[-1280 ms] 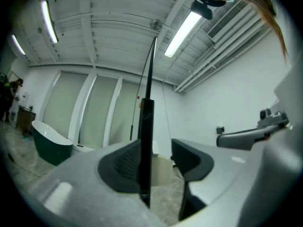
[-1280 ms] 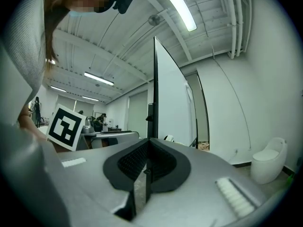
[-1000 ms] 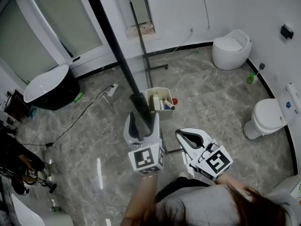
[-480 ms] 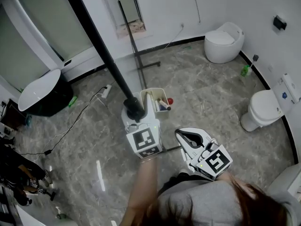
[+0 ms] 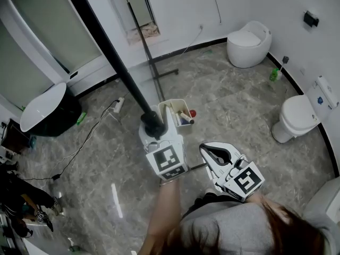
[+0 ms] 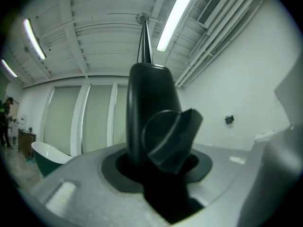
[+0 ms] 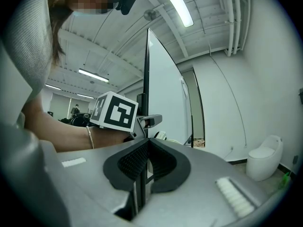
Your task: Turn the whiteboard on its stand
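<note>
The left hand-held gripper is seen clamped on the black knob at the near end of the whiteboard. Its jaws have just been closing and are now held partly apart by the knob, which fills the space between the dark pads in the left gripper view. The gripper is pointed roughly level, away from the person, with its marker cube turned upward, and it is carried on a bare forearm stretched forward from the lower edge of the head view. The right hand-held gripper is held just beside the left one, on its right; its ribbed pads are brought together with nothing between them, and it touches nothing. The whiteboard is viewed edge-on from above as a long dark bar running up and to the left from the knob. It is mounted on a thin black stand that rests on the grey marble floor. A pale tray holding markers is fixed just beyond the knob.
</note>
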### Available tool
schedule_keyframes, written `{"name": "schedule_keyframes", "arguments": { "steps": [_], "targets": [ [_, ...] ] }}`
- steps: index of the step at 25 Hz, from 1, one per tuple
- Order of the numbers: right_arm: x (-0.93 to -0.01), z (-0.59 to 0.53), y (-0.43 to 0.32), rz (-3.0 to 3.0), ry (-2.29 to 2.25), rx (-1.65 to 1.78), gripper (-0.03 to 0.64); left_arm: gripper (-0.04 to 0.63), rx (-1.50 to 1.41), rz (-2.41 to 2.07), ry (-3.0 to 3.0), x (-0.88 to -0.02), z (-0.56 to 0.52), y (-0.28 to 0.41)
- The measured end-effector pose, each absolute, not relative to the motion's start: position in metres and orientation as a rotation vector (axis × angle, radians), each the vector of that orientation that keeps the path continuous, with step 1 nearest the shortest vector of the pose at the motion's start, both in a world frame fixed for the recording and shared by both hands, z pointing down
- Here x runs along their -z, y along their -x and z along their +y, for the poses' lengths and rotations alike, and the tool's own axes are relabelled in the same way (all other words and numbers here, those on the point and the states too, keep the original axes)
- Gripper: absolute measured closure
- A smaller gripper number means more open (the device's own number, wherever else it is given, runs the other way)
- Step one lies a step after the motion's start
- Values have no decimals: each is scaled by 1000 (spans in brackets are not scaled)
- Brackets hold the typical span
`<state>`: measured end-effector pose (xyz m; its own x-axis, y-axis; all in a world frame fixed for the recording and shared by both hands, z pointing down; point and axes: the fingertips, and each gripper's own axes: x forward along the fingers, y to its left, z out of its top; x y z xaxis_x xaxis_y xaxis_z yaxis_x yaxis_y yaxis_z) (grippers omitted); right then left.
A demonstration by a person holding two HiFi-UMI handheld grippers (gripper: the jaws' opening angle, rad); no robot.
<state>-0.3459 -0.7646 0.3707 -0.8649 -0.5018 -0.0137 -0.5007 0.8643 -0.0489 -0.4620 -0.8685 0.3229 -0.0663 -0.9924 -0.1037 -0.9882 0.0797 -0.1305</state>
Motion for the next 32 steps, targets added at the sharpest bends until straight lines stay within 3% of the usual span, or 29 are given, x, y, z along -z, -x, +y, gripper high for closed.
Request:
{"name": "schedule_keyframes", "arguments": {
  "steps": [32],
  "targets": [
    [-372,-696,337,2982,908,49,612,425,9,2145,2059,-323,-795,434]
  ]
}}
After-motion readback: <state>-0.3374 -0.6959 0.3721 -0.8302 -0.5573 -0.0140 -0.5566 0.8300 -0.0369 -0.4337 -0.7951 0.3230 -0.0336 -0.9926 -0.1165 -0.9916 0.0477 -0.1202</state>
